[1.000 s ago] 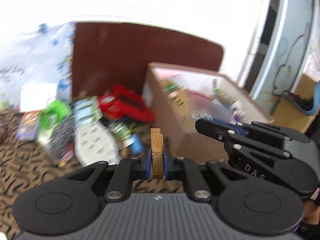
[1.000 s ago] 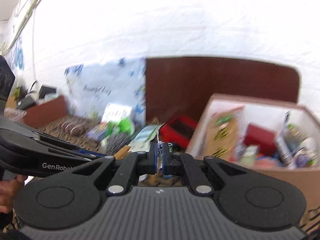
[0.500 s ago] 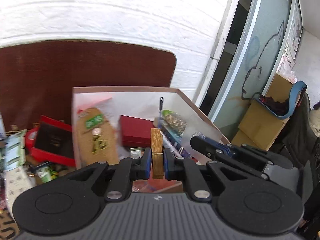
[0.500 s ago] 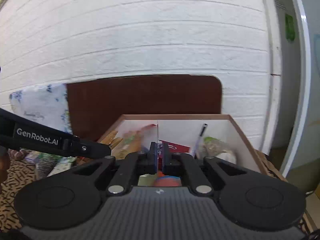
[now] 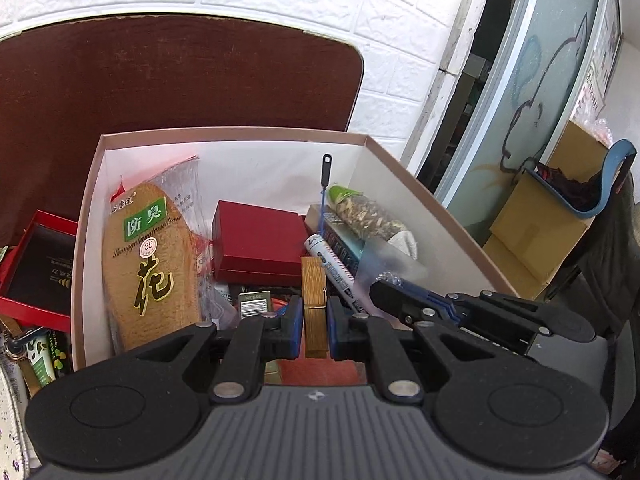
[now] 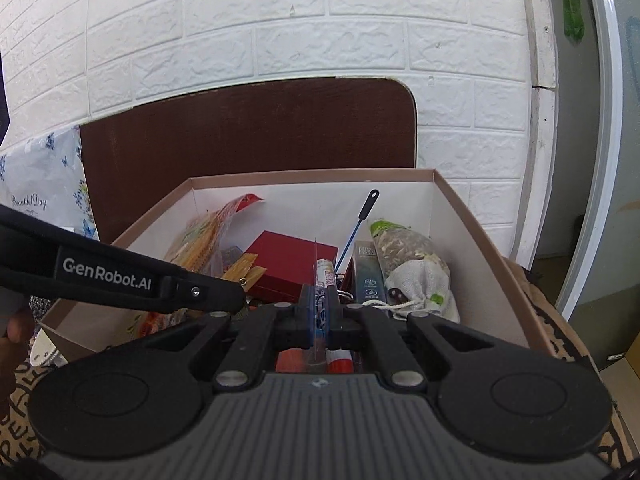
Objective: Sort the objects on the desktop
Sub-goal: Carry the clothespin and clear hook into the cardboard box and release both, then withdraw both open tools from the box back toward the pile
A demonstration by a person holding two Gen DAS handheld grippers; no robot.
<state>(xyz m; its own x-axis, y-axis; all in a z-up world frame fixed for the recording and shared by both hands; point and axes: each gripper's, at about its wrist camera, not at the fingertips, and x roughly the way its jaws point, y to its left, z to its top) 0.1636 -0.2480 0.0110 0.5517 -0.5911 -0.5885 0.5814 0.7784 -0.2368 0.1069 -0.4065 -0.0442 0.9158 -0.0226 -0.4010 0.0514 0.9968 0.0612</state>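
My left gripper (image 5: 314, 320) is shut on a wooden clothespin (image 5: 313, 280) that stands upright between its pads, over the near end of an open cardboard box (image 5: 232, 133). Over the same box (image 6: 312, 174), my right gripper (image 6: 320, 312) is shut on a thin clear plastic packet (image 6: 319, 280). Its tip (image 5: 394, 296) shows at the right of the left wrist view, with the clear packet (image 5: 384, 256) sticking out. The left gripper (image 6: 236, 296) reaches in from the left of the right wrist view. Inside the box lie an insole packet (image 5: 152, 256), a red case (image 5: 256, 240), a marker (image 5: 332, 268) and a seed bag (image 5: 368, 212).
A brown board (image 5: 180, 72) leans on the white brick wall behind the box. Left of the box lie an open red case (image 5: 36, 264) and small tubes (image 5: 40, 356) on a patterned cloth. A glass door (image 5: 540, 80) and cardboard cartons (image 5: 536, 236) stand to the right.
Both grippers have swung right, from the clutter on the patterned cloth to over the open box. Each keeps the same grip on what it holds.
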